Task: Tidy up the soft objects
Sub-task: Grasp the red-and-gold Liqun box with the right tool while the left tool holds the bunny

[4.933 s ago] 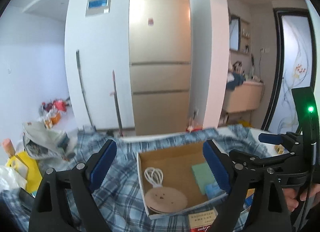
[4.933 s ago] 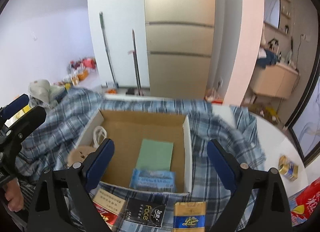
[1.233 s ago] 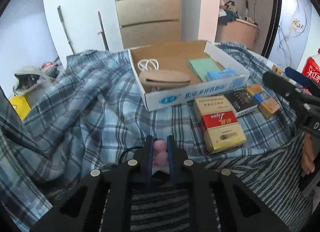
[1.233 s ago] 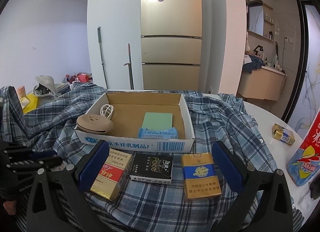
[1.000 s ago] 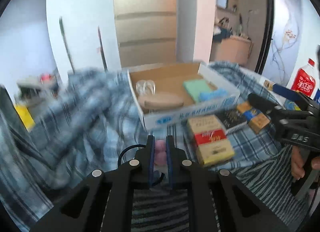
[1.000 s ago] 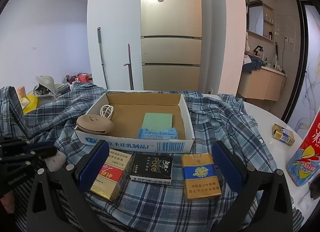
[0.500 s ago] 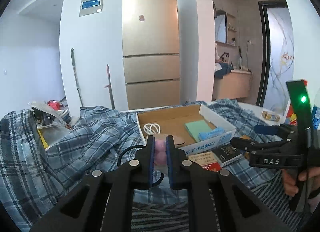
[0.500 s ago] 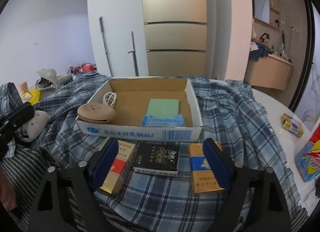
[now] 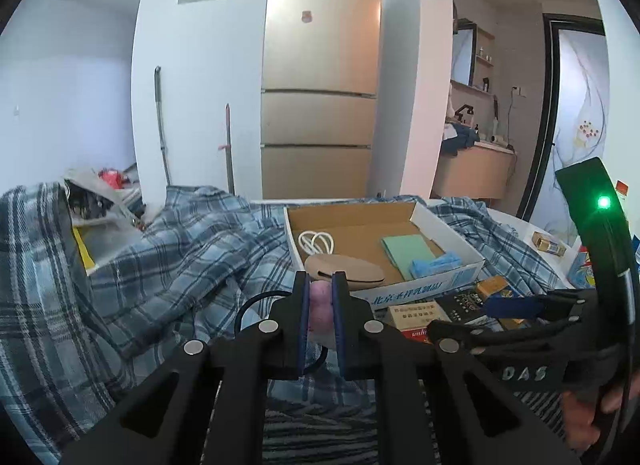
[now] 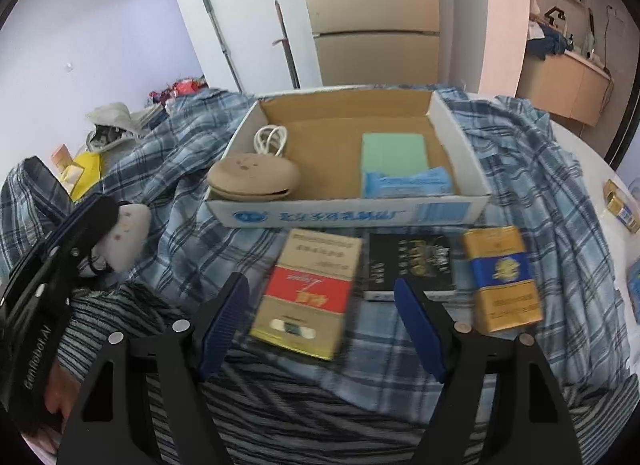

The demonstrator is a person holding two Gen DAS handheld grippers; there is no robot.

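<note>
A small cream and pink plush toy (image 9: 319,307) with a black loop is pinched in my left gripper (image 9: 320,285), which is shut on it above the plaid cloth (image 9: 180,257). The right wrist view shows that toy (image 10: 130,233) at the left, held by my left gripper (image 10: 100,211). My right gripper (image 10: 320,285) points down over a red and cream pack (image 10: 308,293). Its jaws are closing, the pack shows between them and the pads are apart from it. The cardboard box (image 10: 352,215) holds a tan pouch (image 10: 252,177), a white cable (image 10: 272,139), a green pad (image 10: 394,151) and a blue packet (image 10: 408,185).
A black pack (image 10: 412,265) and a yellow and blue pack (image 10: 500,277) lie in front of the box beside the red one. Striped cloth (image 10: 280,405) covers the near edge. A small gold box (image 10: 620,205) sits on the white table at the right. A hand (image 10: 60,385) grips the left tool.
My right gripper has tipped down and come closer to the packs, its jaws narrowing. The left gripper lifted the plush toy off the cloth and still holds it.
</note>
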